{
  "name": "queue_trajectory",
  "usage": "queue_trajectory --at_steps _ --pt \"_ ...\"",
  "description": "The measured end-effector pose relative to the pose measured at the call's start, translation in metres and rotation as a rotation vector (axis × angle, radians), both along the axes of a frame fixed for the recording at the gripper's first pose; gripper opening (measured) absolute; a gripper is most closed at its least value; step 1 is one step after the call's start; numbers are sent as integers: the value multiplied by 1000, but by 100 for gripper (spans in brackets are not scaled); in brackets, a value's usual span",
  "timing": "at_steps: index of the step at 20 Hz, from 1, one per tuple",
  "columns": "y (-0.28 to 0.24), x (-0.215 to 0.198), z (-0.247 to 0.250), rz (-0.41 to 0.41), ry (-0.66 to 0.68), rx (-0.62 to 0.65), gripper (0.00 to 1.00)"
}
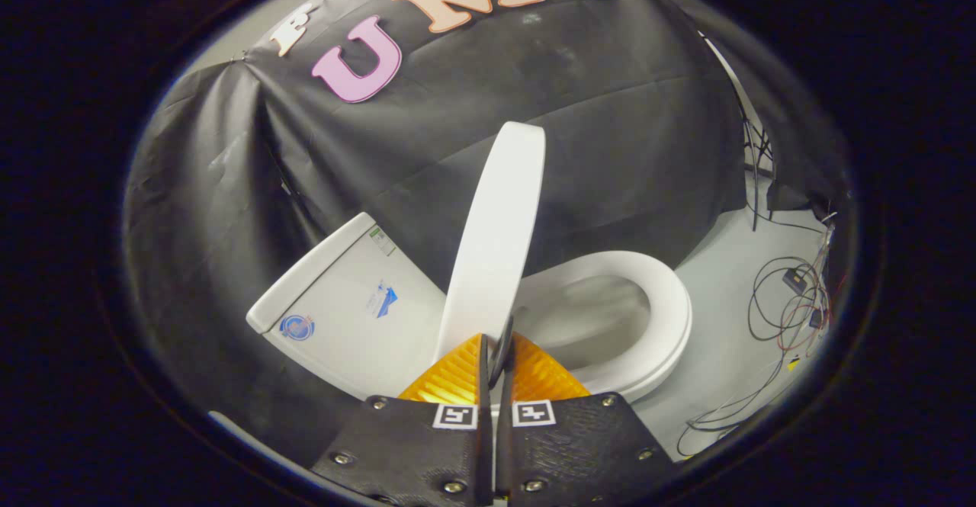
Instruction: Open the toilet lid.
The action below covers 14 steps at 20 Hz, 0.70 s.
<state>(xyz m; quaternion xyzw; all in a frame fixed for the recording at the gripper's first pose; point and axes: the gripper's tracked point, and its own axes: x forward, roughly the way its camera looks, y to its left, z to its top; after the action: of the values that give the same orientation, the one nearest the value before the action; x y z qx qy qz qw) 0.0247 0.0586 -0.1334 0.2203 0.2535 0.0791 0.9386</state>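
Observation:
The white toilet lid (496, 240) is raised and stands nearly edge-on just ahead of my fingers. It rises between the white tank (343, 316) on one side and the ring-shaped seat (667, 301) over the bowl (587, 320) on the other. My gripper (497, 348) is shut, its two fingers pressed together with only a thin slit between them. The tips sit right at the lid's near end, which they partly hide. I cannot tell whether they touch the lid. Nothing is held between the fingers.
Black cloth hangs behind the toilet as the booth's wall. Beyond the seat lies pale floor (724, 263) with a tangle of cables and small boxes (789, 301).

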Motion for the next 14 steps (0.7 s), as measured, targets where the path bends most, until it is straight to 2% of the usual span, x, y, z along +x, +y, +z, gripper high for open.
queue_trajectory --at_steps 14 --pt "18 3 15 66 -84 -63 3"
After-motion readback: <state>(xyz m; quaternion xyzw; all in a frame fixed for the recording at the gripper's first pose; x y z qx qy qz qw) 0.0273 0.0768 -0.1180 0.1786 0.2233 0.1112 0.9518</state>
